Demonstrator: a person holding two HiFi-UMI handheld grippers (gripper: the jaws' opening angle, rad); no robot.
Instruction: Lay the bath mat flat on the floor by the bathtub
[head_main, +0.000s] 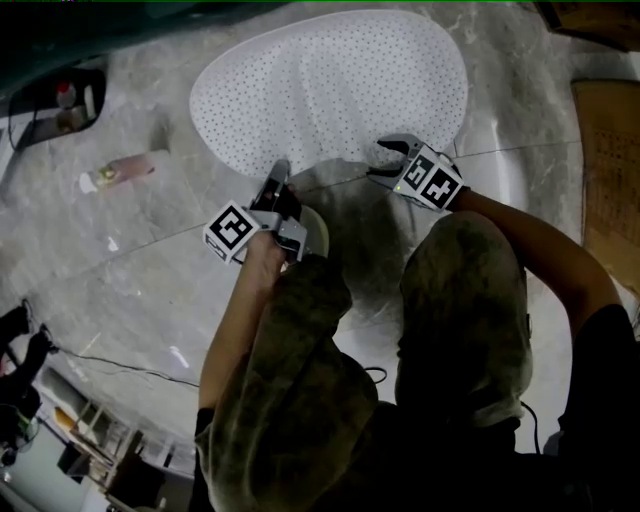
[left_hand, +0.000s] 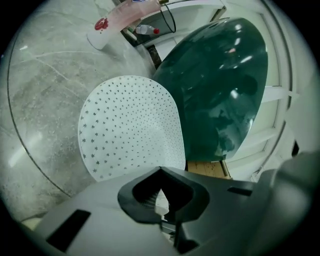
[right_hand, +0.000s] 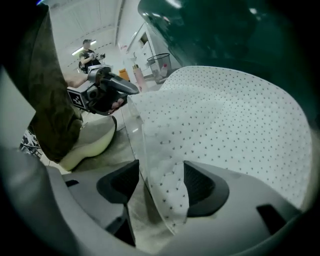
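Left claw (head_main: 278, 172) pinches one bath mat (head_main: 330, 85); right claw (head_main: 388, 157) gapes around it.

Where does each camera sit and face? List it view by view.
Head view: on the person's head, facing steeply down at the white perforated oval bath mat; shows olive-trousered legs, left gripper, right gripper.
Left gripper view: on that gripper, past shut jaws pinching the mat's edge toward the dark green bathtub.
Right gripper view: along open jaws straddling the mat's edge; shows the left gripper.
All share the mat.
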